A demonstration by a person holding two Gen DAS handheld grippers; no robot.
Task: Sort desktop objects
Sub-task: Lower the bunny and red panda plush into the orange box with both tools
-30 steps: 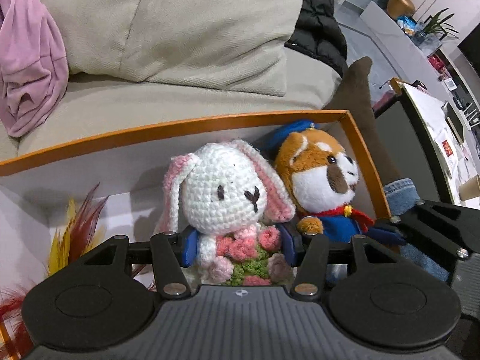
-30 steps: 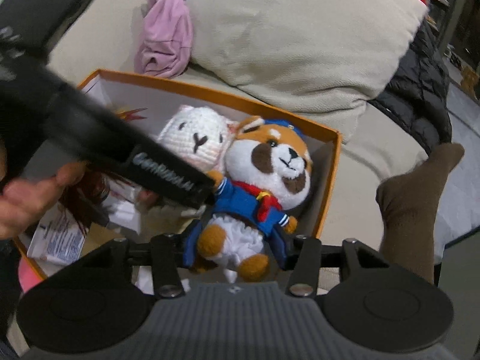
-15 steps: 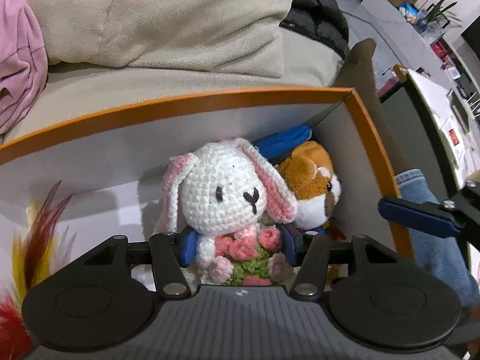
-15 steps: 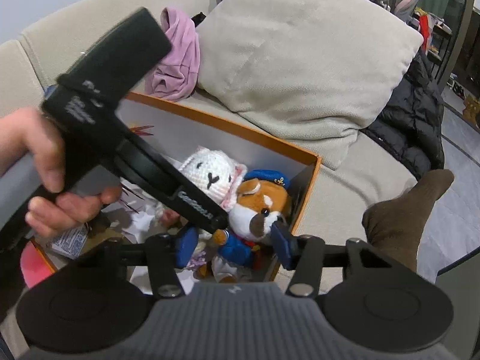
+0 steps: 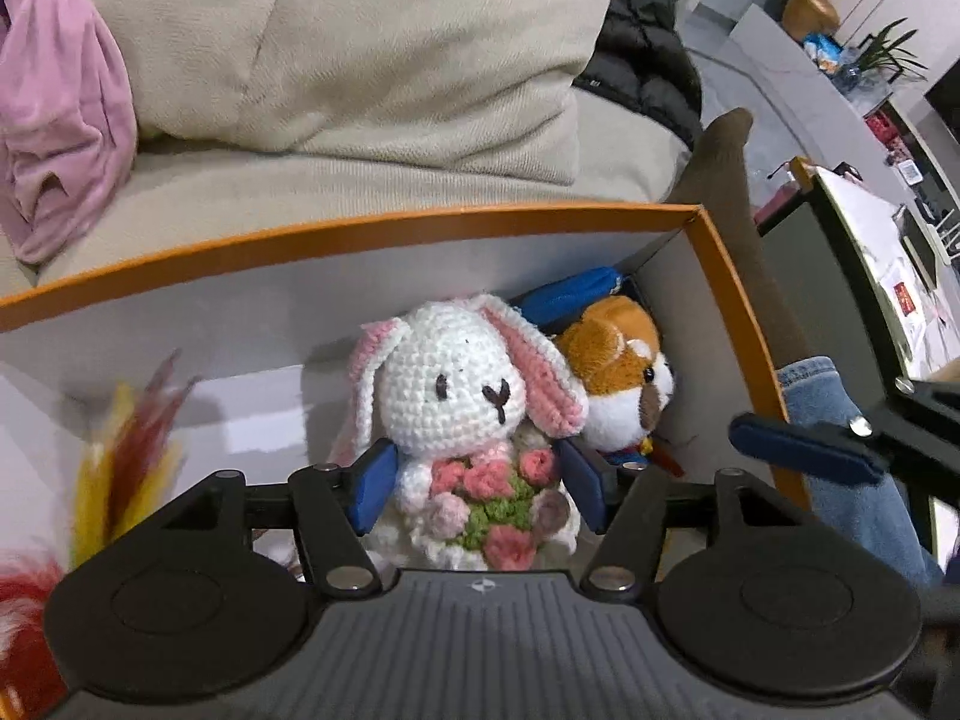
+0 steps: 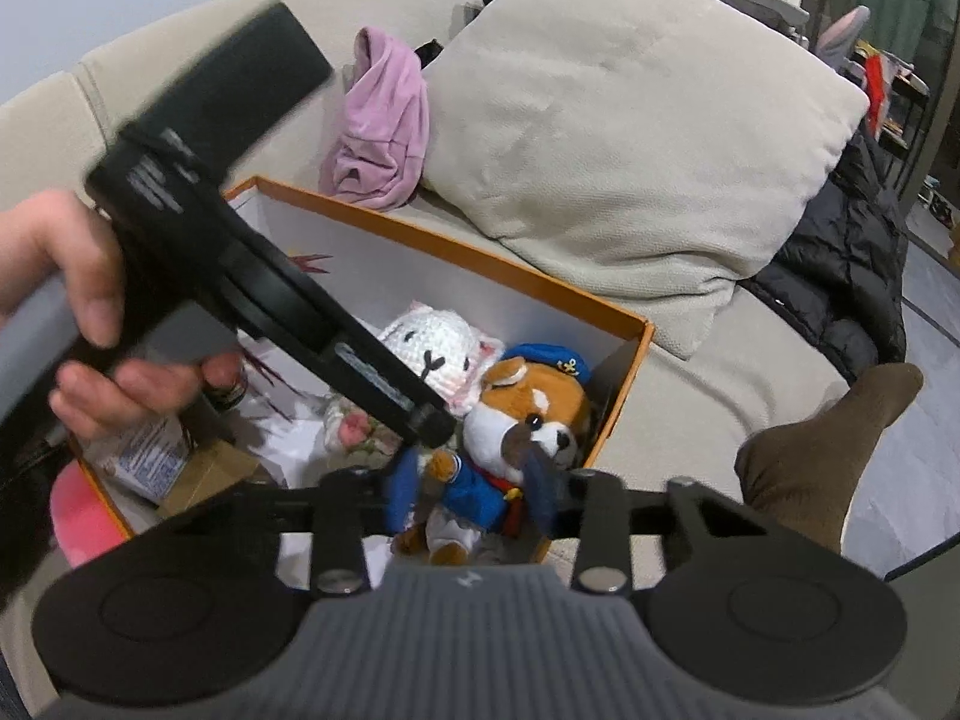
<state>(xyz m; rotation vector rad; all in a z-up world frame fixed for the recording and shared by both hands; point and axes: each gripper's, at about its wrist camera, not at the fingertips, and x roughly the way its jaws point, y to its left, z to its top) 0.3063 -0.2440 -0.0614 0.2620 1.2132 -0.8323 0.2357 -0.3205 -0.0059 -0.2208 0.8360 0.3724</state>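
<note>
The white crocheted rabbit with pink-lined ears point(image 5: 456, 384) carries a pink and green yarn bouquet, and the orange-and-white plush fox in a blue sailor suit point(image 6: 528, 420) wears a red scarf and a blue cap with a gold anchor. The cardboard box point(image 5: 360, 228) is orange outside, white inside, with red and yellow feathers point(image 5: 126, 450) in it. Behind lie a beige cushion point(image 6: 630, 138) and a pink cloth point(image 6: 384, 138).

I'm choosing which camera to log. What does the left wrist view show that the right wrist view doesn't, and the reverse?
Left wrist only: a denim-clad leg and a golden vase far behind. Right wrist only: the hand holding the left gripper, whose jaws have just been opening with the crochet bunny between them, and a printed packet in the orange-rimmed box. Both: the orange-rimmed box, crochet bunny, brown plush, beige cushion, pink cloth.
</note>
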